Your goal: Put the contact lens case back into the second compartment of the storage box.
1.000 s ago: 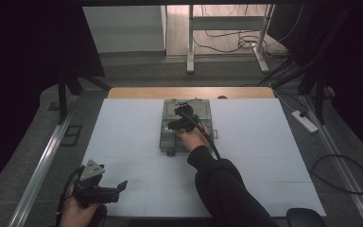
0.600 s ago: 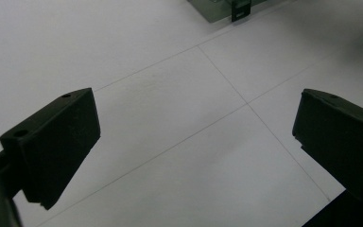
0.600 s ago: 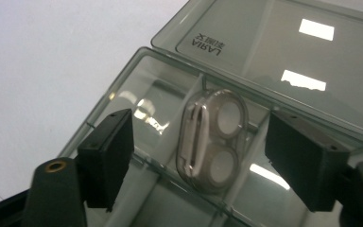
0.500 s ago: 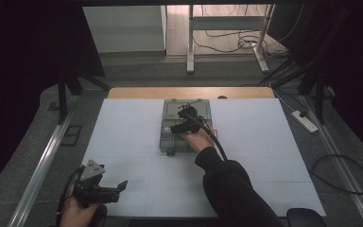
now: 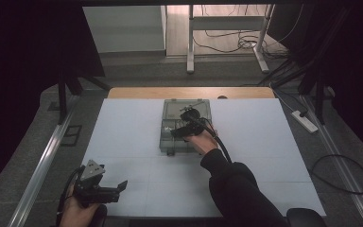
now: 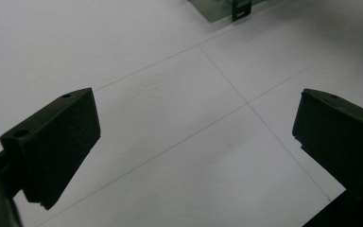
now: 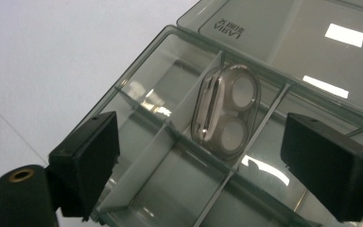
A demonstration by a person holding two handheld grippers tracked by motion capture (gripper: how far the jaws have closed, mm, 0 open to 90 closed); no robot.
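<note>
While the person's forearms reach in from the near edge, the scene reads as follows, left to right.

Left gripper [image 5: 108, 191]: held in the left hand [image 5: 78, 213] at the near left corner of the bench [image 5: 123, 137]; its jaws stand wide apart with nothing between them, over bare white surface crossed by thin lines in the left gripper view.

Bench: covered by a white sheet, a strip of wood showing along the far edge.

Organizer box [image 5: 172, 135]: smoky clear plastic, lying at the middle of the bench toward the far side, lid [image 7: 302, 42] swung open away from the person; dividers split the tray into compartments.

Contact-lens case [image 7: 227, 111]: clear, with two round wells, propped on its edge in one compartment near the lid hinge, leaning against a divider.

Right gripper [image 5: 182, 132]: held in the right hand [image 5: 203, 142], above the open box; jaws apart, empty, the lens case seen between them in the right gripper view, not touching either.

Right sleeve [image 5: 236, 189]: dark, stretching from the near edge to the box.
</note>
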